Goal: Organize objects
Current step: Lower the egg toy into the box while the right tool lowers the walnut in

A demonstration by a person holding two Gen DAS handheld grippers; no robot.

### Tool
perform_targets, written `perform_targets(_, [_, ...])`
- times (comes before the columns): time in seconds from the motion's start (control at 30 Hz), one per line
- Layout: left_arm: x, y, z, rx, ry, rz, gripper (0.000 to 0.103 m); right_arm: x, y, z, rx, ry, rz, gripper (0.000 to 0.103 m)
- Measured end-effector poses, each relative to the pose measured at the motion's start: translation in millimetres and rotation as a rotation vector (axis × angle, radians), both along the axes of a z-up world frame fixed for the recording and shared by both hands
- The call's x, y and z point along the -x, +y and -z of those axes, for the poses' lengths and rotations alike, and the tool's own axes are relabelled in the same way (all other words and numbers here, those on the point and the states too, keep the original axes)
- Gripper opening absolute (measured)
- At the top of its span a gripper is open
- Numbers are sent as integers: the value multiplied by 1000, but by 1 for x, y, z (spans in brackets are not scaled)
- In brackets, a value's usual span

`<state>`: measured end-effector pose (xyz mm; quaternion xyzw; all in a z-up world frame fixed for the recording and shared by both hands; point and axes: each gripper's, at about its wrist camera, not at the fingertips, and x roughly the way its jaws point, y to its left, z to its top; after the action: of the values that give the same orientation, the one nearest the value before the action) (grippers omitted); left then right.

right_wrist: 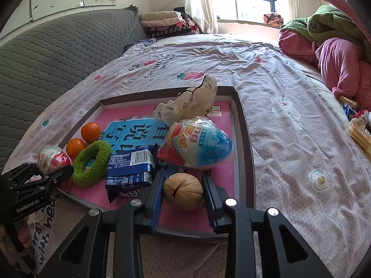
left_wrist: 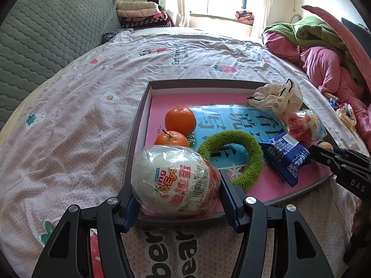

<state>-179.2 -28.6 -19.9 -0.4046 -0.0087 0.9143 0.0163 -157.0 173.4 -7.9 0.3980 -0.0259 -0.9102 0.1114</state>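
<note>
**Both grippers were down in the tray, one on each egg-ish thing**

So the bed point(right_wrist: 266, 88) took up most of both views, pinkish printed sheet, grey quilted headboard point(right_wrist: 58, 53) along the left and a heap of pink and green clothes point(right_wrist: 336, 53) off to the right. A shallow tray point(left_wrist: 139, 125) with a pink liner sat on the bed near the front edge.

Inside the tray: a blue booklet point(left_wrist: 231, 120) lay flat in the middle. A white drawstring pouch point(left_wrist: 276, 97) slumped against the far right corner. A blue-and-red wrapped egg point(right_wrist: 199, 143) rested just in front of it, and a dark blue snack pack point(right_wrist: 132, 171) lay beside that, touching a green fuzzy ring point(left_wrist: 231, 157). Two oranges point(left_wrist: 180, 120) sat one behind the other by the left wall.

The left gripper point(left_wrist: 178, 185) had its jaws clenched on a white wrapped egg point(left_wrist: 174, 178) at the tray's near left corner. The right gripper point(right_wrist: 183, 185) had its jaws on both sides of a tan cracked ball point(right_wrist: 183, 190) at the near right part; they looked to be touching it, gripping it.
</note>
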Motion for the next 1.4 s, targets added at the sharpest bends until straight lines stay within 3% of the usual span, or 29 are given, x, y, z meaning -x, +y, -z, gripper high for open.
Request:
perform_targets(0.8, [-1, 0, -1, 11, 2, 1, 62, -2, 6, -2, 18, -11, 19, 33])
perform_targets(1.0, [-4, 1, -7, 3, 10, 8, 62, -3, 8, -5, 38, -10, 27, 37])
perform_targets(1.4, [-14, -2, -25, 4, 59, -10, 68, -17, 2, -32, 10, 126, 16, 43])
